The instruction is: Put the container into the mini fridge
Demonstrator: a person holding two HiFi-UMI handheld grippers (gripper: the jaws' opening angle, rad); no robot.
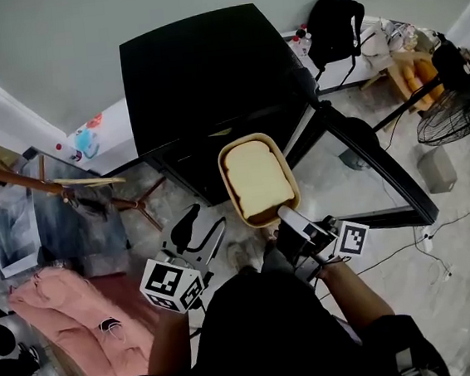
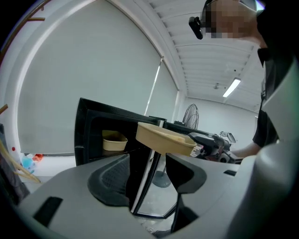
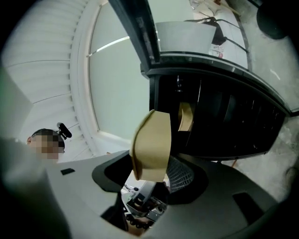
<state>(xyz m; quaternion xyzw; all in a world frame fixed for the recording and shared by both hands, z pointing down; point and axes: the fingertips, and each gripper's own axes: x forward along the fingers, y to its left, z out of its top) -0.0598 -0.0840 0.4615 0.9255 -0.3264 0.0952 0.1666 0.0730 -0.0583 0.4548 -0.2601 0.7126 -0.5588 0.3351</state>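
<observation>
At the left, held the left tool [image 1: 200, 235] low, jaws apart with nothing between them, pointed toward the mini fridge [image 1: 198, 78]. Found the fridge already open, with its door [image 1: 375, 168] swung out to the right. Spotted a second container [image 2: 114, 140] already sitting inside. In the middle, carried the container [image 1: 256, 178] level in the air, just before the open front and not yet within it. Further right, had the right tool [image 1: 291, 219] clamped on the container's near rim, with no other support under it. Judged the task well along, with the door open and the container gripped and up at the opening. Left to do: pass it through the opening, set it down inside, loosen the grip, draw the tool back out, and probably shut the door.
</observation>
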